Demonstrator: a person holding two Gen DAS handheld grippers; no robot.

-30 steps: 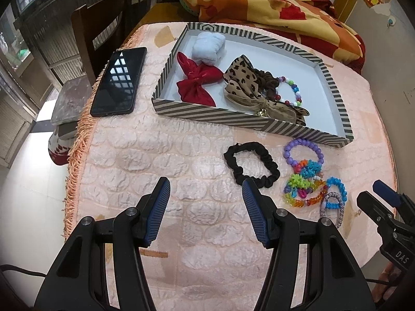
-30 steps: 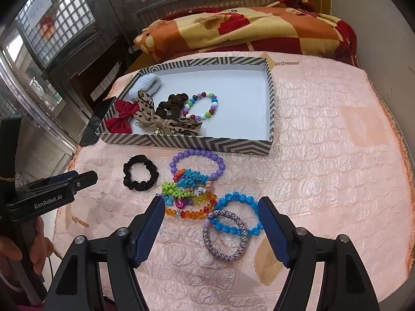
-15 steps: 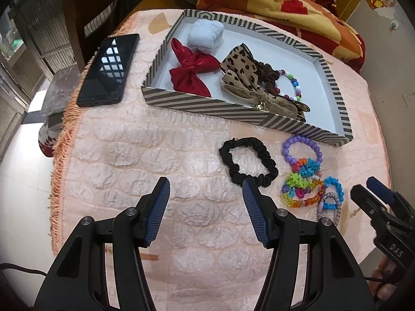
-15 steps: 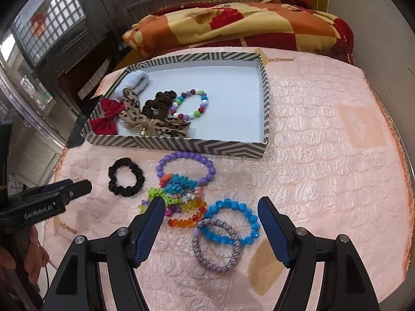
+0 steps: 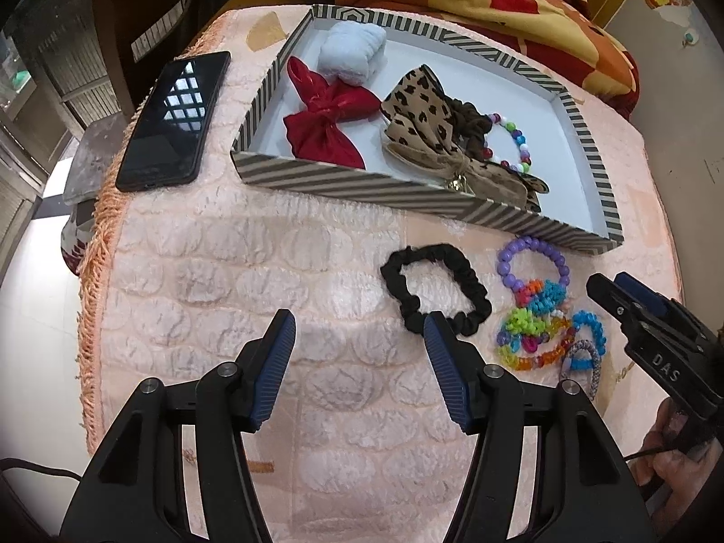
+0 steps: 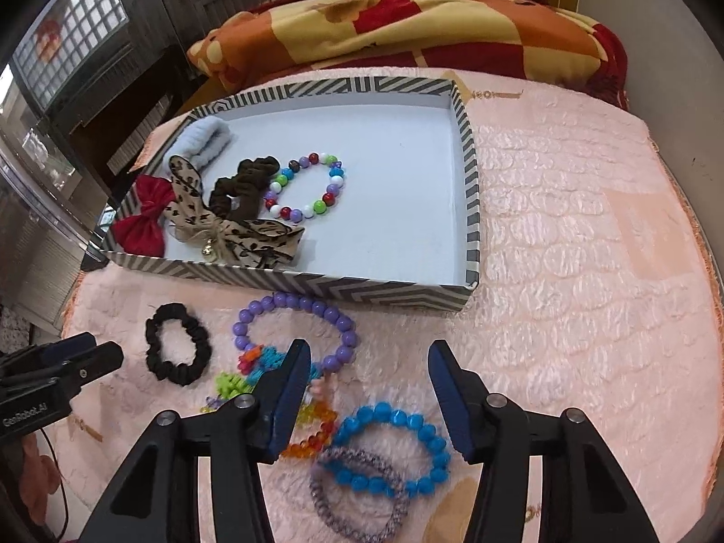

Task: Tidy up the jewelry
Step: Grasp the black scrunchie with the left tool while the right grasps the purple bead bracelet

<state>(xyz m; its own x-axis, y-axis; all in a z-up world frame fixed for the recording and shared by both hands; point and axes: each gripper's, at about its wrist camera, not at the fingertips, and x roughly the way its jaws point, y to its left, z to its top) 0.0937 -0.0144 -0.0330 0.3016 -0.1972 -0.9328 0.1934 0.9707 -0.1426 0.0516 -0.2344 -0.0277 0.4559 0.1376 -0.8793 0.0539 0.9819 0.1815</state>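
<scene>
A striped tray (image 5: 357, 183) (image 6: 470, 208) holds a red bow (image 5: 326, 122), a leopard bow (image 6: 226, 226), a brown scrunchie (image 6: 244, 185), a pale blue scrunchie (image 5: 353, 52) and a multicolour bead bracelet (image 6: 307, 185). In front of it lie a black scrunchie (image 5: 434, 289) (image 6: 178, 344), a purple bead bracelet (image 6: 294, 326), a blue bead bracelet (image 6: 393, 448), a grey woven bracelet (image 6: 357, 497) and colourful bands (image 5: 529, 335). My left gripper (image 5: 357, 339) is open, just left of the black scrunchie. My right gripper (image 6: 369, 375) is open above the bracelets.
A black phone (image 5: 174, 120) lies left of the tray near the fringed edge of the pink quilted cover (image 6: 565, 271). A patterned blanket (image 6: 452, 22) lies behind the tray. A dark chair (image 5: 135, 22) stands at the far left.
Both grippers have moved forward and lower toward the loose items. The right gripper now reaches over the colourful bands and the blue bracelet. Both stay open.
</scene>
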